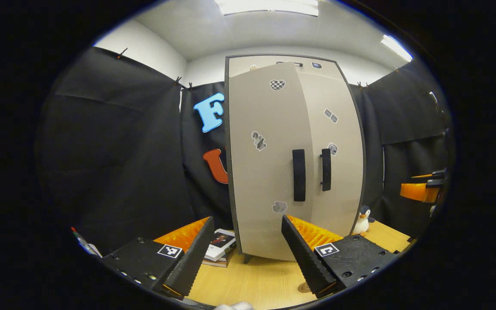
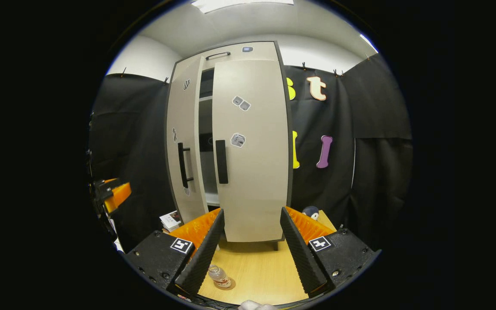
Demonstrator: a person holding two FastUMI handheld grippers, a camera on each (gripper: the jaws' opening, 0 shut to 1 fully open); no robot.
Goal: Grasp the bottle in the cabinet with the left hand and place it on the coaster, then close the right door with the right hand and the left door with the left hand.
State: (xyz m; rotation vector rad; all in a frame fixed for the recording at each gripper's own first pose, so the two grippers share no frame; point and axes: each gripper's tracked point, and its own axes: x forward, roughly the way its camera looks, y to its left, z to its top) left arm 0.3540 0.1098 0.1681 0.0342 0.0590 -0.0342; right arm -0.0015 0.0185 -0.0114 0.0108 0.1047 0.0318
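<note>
Both jaws are being held wide and empty. Stickers on the cabinet (image 2: 248, 142) doors are too small to be read. The bottle (image 2: 218, 274) is being carried by the coaster (image 2: 226, 284) near the desk's (image 2: 256, 267) front edge.

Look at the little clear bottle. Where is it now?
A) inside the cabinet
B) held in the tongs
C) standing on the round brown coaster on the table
C: in the right gripper view the small clear plastic bottle stands on the round brown coaster on the light wooden table.
</note>
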